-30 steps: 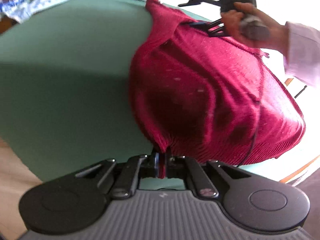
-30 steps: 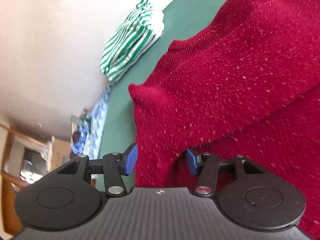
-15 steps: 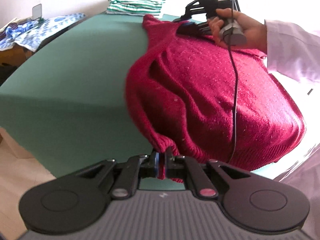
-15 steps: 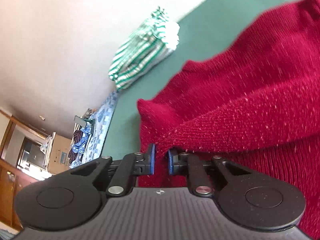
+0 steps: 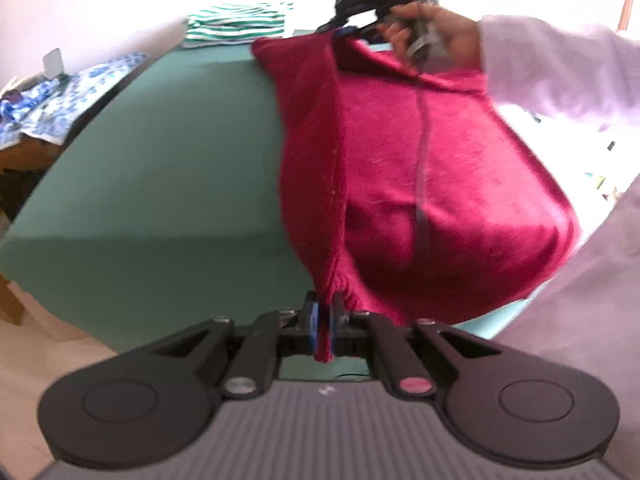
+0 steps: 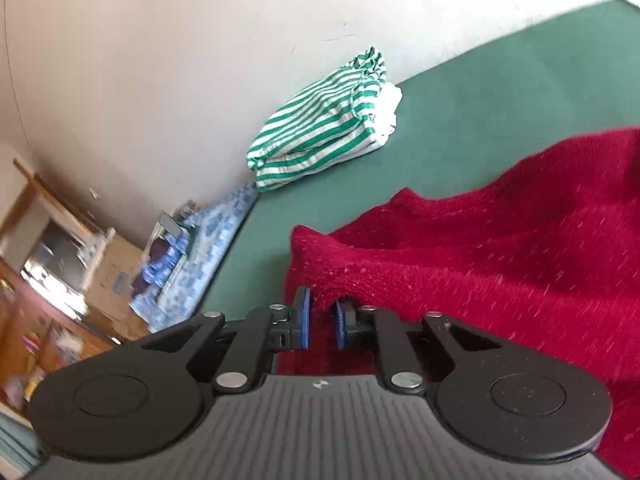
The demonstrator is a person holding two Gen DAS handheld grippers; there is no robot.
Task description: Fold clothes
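Green felt-covered tabletop (image 5: 168, 168) carries a dark red knitted sweater (image 5: 440, 184), bunched and partly lifted, one long edge pulled taut between the two grippers; not yet a flat folded packet, so I judge folding mid-way, with laying down and squaring left; a green-and-white striped garment (image 6: 324, 128) lies folded at the far edge, apparently done; left gripper (image 5: 323, 330) clamped tight on the ribbed hem corner; right gripper (image 6: 319, 322) nearly closed, pinching a thick fold near the neck end.
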